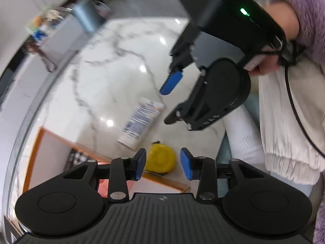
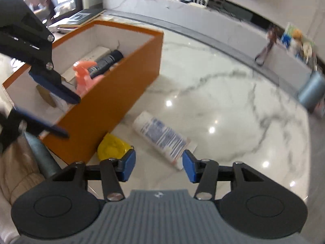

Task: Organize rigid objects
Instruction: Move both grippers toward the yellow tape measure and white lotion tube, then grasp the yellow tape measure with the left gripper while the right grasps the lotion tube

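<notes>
Black grippers, blue fingers point(image 1: 140, 163), fuzzy purple sleeve point(image 1: 300, 2)

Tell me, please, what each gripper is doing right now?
Left gripper: open, holding nothing.
Right gripper: open, holding nothing.

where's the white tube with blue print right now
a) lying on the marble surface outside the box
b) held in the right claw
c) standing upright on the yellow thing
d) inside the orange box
a, the white tube lies flat on the marble surface beside the orange box, with both claws empty.
</notes>
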